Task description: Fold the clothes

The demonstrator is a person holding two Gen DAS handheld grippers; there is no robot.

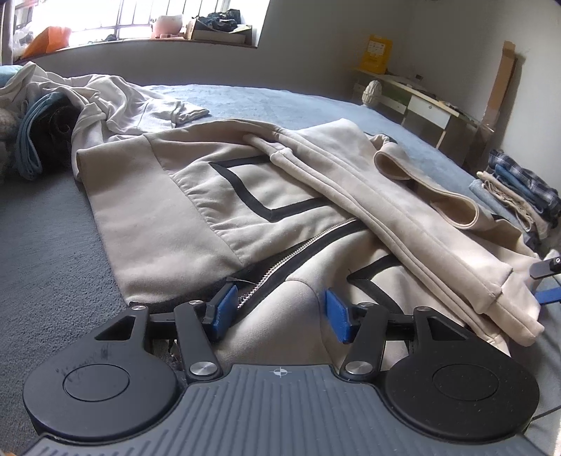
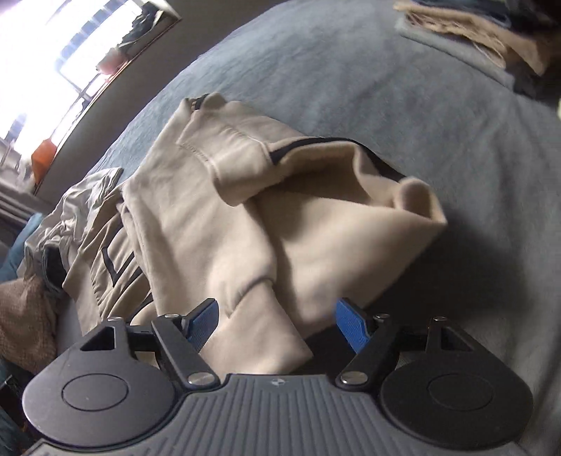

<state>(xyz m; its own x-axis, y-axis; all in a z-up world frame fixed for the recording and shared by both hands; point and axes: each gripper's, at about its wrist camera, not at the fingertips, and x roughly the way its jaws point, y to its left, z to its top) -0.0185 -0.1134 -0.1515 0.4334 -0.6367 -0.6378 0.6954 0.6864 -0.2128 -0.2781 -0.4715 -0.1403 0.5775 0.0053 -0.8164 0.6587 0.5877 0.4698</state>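
A beige zip-up jacket [image 1: 210, 196] with black lines lies spread on the blue-grey bed [image 1: 52, 228], its zipper [image 1: 280, 263] partly undone. One sleeve [image 1: 403, 217] is folded across its front. My left gripper [image 1: 280, 312] is low at the jacket's hem, its blue pads apart, with a ridge of the beige cloth rising between them. In the right wrist view my right gripper [image 2: 277, 324] stands open over the beige jacket [image 2: 210, 228], a folded flap of it lying loose between the wide-set pads. The collar [image 2: 368, 175] gapes open beyond.
A stack of folded clothes [image 1: 519, 196] sits at the bed's right edge, also seen as the stack [image 2: 473, 31] at top right. A heap of unfolded garments [image 1: 105, 101] lies at far left. A low desk [image 1: 420, 101] stands against the wall behind.
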